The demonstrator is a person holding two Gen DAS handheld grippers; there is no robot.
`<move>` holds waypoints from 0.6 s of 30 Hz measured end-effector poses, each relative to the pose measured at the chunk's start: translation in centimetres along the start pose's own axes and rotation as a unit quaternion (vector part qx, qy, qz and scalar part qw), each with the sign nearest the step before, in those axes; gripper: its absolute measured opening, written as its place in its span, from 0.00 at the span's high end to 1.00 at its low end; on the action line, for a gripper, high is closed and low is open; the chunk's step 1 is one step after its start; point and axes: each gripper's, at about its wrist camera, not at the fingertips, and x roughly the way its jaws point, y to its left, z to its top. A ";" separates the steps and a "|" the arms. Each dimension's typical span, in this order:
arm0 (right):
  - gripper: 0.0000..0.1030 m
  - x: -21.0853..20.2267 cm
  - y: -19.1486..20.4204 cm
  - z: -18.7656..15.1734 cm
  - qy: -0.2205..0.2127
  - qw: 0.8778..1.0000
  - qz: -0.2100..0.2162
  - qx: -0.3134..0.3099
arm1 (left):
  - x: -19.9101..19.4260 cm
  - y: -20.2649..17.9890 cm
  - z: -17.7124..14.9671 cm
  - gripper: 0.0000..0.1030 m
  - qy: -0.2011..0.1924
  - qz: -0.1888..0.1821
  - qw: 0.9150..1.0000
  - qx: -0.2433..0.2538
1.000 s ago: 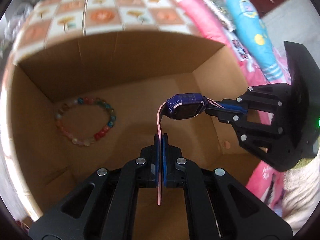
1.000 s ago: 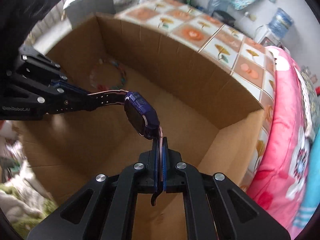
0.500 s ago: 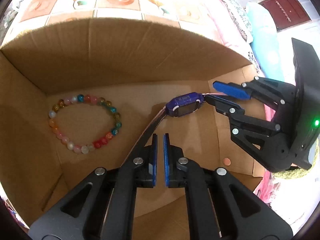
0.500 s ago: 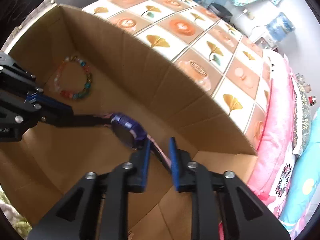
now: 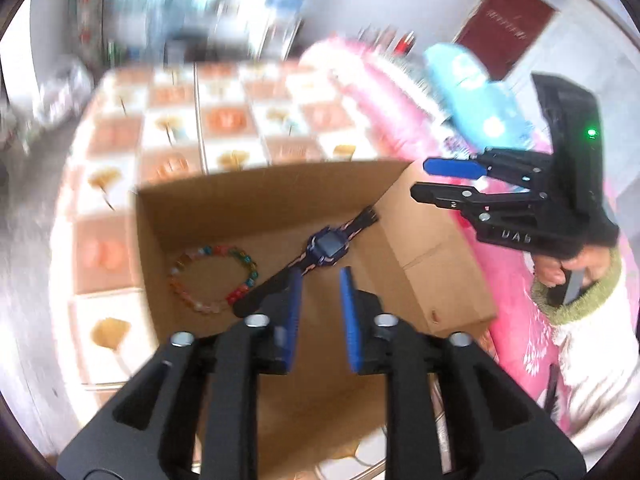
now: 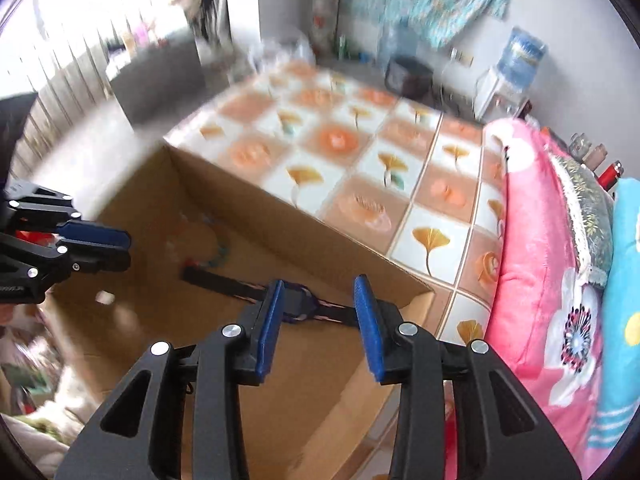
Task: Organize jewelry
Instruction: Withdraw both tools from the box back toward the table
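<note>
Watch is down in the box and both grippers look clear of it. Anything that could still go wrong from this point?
The watch lies stretched across the cardboard box floor beside the bead bracelet; its strap end nearly reaches the beads, so a later pick could snag both. Both the left gripper and right gripper have just been opening with nothing between them, close to the box walls; a careless swing could knock the box.

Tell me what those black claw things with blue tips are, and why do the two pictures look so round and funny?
Those claws are hand-held grippers, one in each of a person's hands. Each carries a round-lens camera looking along its fingers, which bends the picture. One picture looks over the left gripper, the other over the right gripper; each also sees the other from the side. Below is a cardboard box on a flowery tablecloth. Inside the box lie a purple watch and a colourful bead bracelet. Both grippers' jaws have just been opening. They are open and hold nothing.
</note>
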 end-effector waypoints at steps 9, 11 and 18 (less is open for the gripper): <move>0.53 -8.4 3.8 -11.4 -0.142 0.979 0.111 0.095 | -10.6 -0.9 -10.7 0.48 -0.183 0.048 0.982 -0.011; 0.53 -7.5 5.1 -13.8 -0.131 0.976 0.128 0.115 | -9.9 -0.4 -13.2 0.45 -0.188 0.057 0.980 -0.039; 0.53 -0.8 10.2 -17.5 -0.064 0.983 0.088 0.146 | -4.4 0.7 -18.6 0.44 -0.122 0.116 0.982 -0.081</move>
